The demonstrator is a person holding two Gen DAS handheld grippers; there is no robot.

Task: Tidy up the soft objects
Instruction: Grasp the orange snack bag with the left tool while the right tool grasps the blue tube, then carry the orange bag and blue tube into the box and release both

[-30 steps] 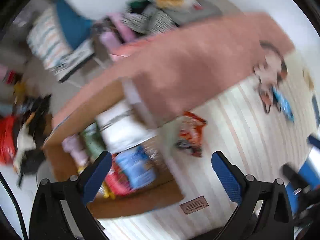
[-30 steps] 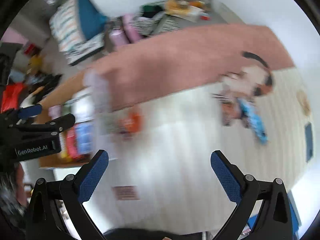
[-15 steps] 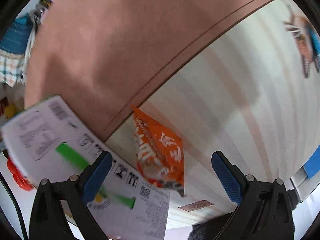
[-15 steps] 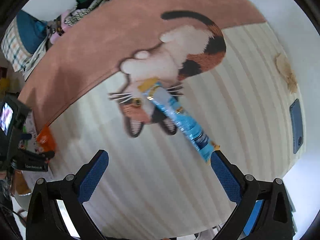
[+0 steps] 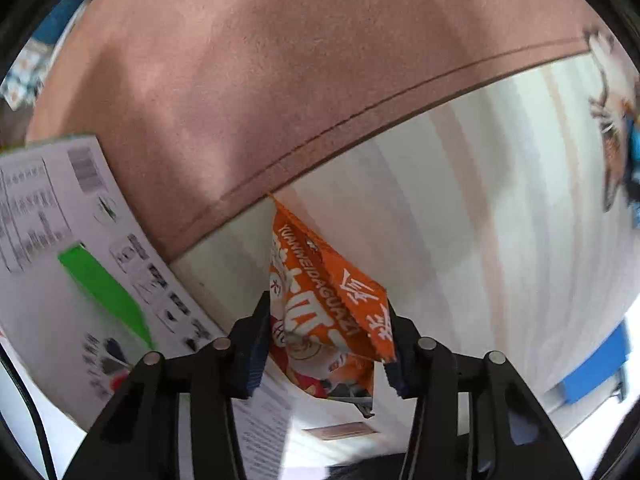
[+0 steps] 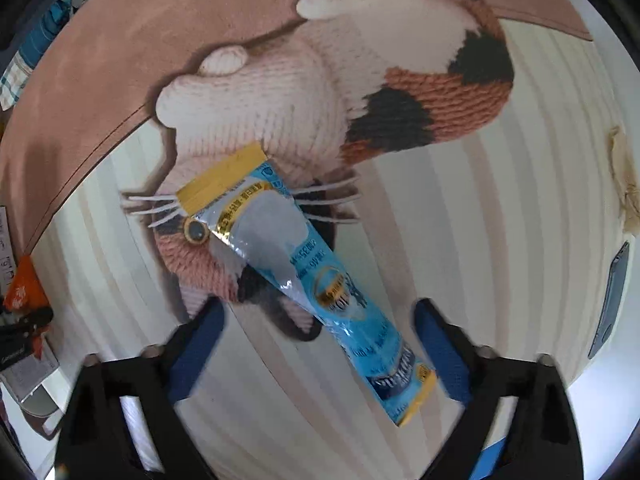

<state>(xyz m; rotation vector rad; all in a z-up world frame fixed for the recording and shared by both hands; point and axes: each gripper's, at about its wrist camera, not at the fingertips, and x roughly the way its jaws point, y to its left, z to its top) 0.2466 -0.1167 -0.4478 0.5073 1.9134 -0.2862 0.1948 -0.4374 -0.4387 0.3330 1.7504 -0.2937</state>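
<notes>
In the left wrist view an orange snack bag (image 5: 324, 304) lies on the striped cover, and my left gripper (image 5: 326, 344) is shut on its lower part. In the right wrist view a long blue and yellow packet (image 6: 304, 276) lies across a knitted calico cat toy (image 6: 320, 112). My right gripper (image 6: 316, 340) is open and straddles the packet's lower half, fingers on either side and apart from it. The orange bag and left gripper also show at the far left of the right wrist view (image 6: 22, 292).
A white box with printed labels and a green stripe (image 5: 80, 264) lies left of the orange bag. A pink blanket (image 5: 240, 80) covers the far half of the bed. A dark phone (image 6: 610, 300) lies at the right edge.
My left gripper has moved down onto the orange bag and closed on it. My right gripper has moved closer to the blue packet, and its fingers have narrowed around it.
</notes>
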